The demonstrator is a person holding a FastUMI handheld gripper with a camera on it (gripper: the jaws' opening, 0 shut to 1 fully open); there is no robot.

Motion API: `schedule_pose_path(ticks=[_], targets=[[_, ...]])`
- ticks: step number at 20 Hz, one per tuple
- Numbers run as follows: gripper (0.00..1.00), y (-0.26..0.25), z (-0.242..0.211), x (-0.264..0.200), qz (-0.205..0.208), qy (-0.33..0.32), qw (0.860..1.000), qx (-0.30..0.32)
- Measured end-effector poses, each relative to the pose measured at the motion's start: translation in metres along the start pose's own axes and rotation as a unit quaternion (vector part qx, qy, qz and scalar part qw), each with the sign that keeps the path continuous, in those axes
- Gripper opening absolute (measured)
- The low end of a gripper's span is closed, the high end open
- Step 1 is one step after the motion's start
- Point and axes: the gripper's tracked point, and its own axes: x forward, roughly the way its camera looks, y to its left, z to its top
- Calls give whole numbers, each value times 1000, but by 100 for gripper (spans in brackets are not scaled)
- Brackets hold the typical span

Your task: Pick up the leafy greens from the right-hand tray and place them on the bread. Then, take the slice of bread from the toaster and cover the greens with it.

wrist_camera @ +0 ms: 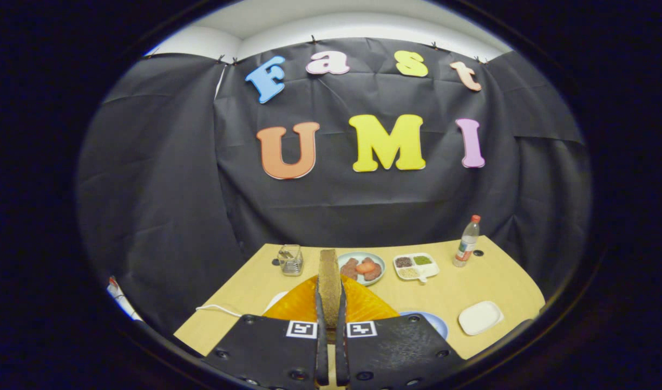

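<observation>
My gripper (331, 306) is shut on a brown slice of bread (329, 276). The slice stands upright and edge-on between the fingers and sticks out beyond their tips. Right under and behind it lies an orange ribbed surface (363, 306), partly hidden by the fingers; I cannot tell what it is. Further back on the wooden table (493, 281), left of the slice, stands a small metal toaster-like rack (290, 260).
Beyond the slice is a plate with reddish food (361, 267), then a white divided tray of grains and green bits (415, 266) and a bottle (467, 241). A small white dish (480, 317) and a blue plate (436, 323) lie right of the fingers. A white cable (217, 309) runs at the left.
</observation>
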Motion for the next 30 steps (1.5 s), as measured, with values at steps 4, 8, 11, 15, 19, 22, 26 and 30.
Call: schedule_pose_path(ticks=[4,8,11,15,19,22,26,30], targets=[[5,-47,-28,11,-32,17,999,0],[5,-77,-67,32,-42,46,998,17],[5,-91,-95,51,-49,66,996,33],[5,-100,-130,76,-50,95,993,54],[5,-115,-156,89,-41,112,990,73],[5,-130,-163,94,-39,107,989,90],[5,-144,-187,95,-32,138,983,121],[5,-162,-203,93,-29,146,980,130]])
